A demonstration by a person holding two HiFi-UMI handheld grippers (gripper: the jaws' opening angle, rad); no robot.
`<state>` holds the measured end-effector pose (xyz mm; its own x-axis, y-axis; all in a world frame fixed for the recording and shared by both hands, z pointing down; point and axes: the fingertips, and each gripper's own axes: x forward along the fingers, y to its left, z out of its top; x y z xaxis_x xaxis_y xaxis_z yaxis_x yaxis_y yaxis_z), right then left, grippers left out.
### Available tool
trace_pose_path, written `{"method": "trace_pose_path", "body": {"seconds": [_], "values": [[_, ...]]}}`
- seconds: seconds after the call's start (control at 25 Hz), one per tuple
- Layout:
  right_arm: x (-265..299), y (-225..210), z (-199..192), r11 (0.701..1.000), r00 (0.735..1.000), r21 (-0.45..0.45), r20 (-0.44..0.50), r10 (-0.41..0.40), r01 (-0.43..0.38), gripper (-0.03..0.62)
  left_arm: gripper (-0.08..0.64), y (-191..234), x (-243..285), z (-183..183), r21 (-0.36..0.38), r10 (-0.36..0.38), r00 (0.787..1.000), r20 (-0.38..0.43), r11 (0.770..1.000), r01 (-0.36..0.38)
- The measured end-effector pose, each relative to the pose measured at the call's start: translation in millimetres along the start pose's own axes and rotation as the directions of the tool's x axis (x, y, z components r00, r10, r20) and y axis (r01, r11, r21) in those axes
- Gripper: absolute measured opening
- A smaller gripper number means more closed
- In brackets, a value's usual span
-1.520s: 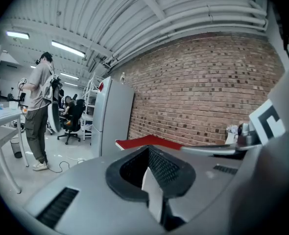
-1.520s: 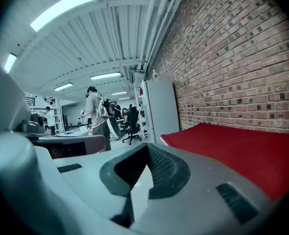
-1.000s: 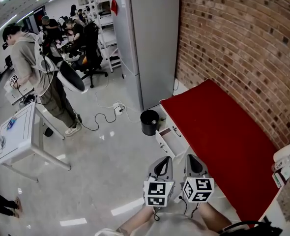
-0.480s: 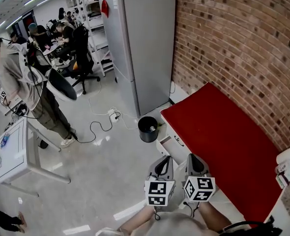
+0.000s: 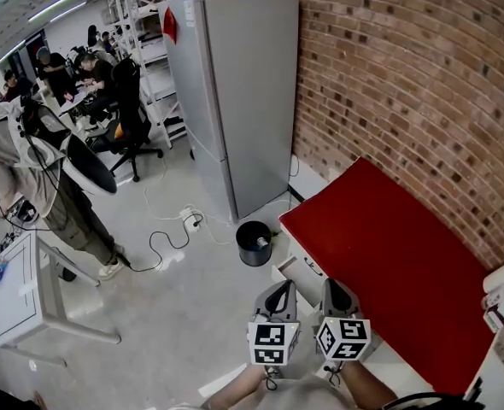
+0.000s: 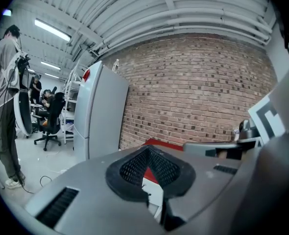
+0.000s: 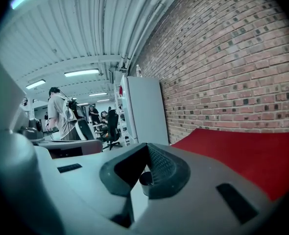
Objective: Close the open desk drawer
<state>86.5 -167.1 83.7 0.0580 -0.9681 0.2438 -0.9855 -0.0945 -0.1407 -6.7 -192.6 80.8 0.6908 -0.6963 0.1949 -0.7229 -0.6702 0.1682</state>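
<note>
We find no legible writing anywhere. The white cubes on the left tool (image 5: 277,293) and the right tool (image 5: 336,289) carry black square marker patterns, not letters or numbers. The red patch (image 5: 169,24) on the tall grey refrigerator (image 5: 243,92) and the pale packaging (image 5: 501,287) at the red table's (image 5: 389,263) far end are too small to read.
</note>
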Motion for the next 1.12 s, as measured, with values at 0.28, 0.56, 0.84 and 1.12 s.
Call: {"method": "trace_pose_path", "body": {"seconds": [0.28, 0.56, 0.84, 1.12], "values": [[27.5, -9.0, -16.6, 1.0, 0.999, 0.009, -0.036, -0.013, 0.013, -0.002, 0.011, 15.2, 21.4, -20.1, -0.007, 0.004, 0.999, -0.042, 1.0, -0.004], [48.2, -16.6, -22.6, 1.0, 0.998, 0.015, -0.066, 0.006, -0.005, -0.002, 0.011, 19.3, 35.8, -31.2, -0.013, 0.014, 0.997, -0.078, 1.0, -0.015], [54.1, -22.7, -39.9, 0.999, 0.994, 0.027, -0.104, 0.039, -0.036, -0.002, 0.011, 16.9, 47.4, -58.6, -0.043, 0.011, 0.994, -0.108, 0.999, -0.016], [81.1, -27.4, -93.9, 0.995, 0.993, 0.078, -0.102, 0.067, -0.059, -0.002, 0.011, 42.2, 66.2, -136.6, -0.076, 0.039, 0.993, -0.113, 0.996, -0.048]]}}
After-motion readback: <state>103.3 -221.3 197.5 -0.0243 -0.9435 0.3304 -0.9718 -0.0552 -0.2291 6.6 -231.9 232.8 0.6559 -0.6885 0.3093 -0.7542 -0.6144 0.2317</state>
